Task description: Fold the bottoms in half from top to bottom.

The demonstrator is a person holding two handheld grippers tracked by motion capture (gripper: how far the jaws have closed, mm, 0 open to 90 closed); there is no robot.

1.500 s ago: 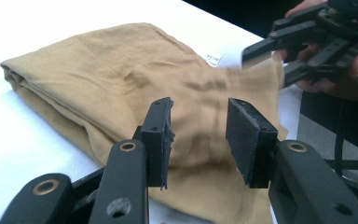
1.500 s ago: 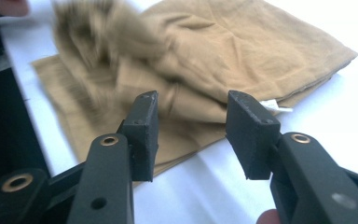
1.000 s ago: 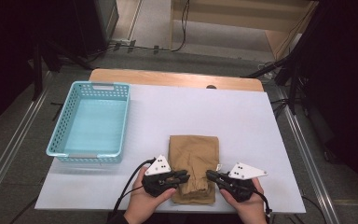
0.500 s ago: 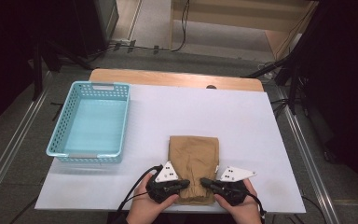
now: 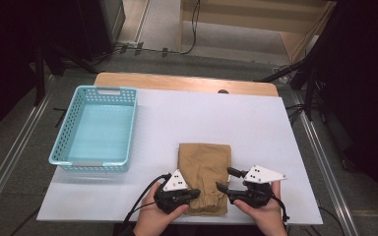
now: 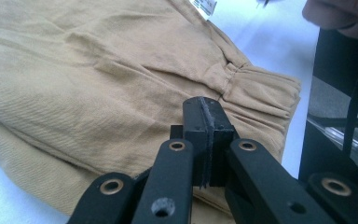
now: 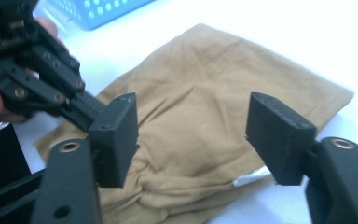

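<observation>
a folded tan garment (image 5: 204,177) lay flat near the front edge of a white bench (image 5: 256,123), gathered waistband toward the person. the left tool (image 5: 195,192) was at the garment's near left corner, its jaws clenched together; the left gripper view showed them pressed flat against each other just over the cloth (image 6: 98,93), and it could not be told whether any fabric was pinched between them. the right tool (image 5: 225,179) hovered just above the garment's near right edge, its jaws having just been opening, spread apart with nothing between them but the cloth (image 7: 205,107) below. the two tools likely flanked the waistband end so the garment could be lifted or folded evenly from both corners. a light blue basket (image 5: 128,123) stood to the left, well apart from the garment, open and unobstructed. nothing lay between the garment and the basket.
</observation>
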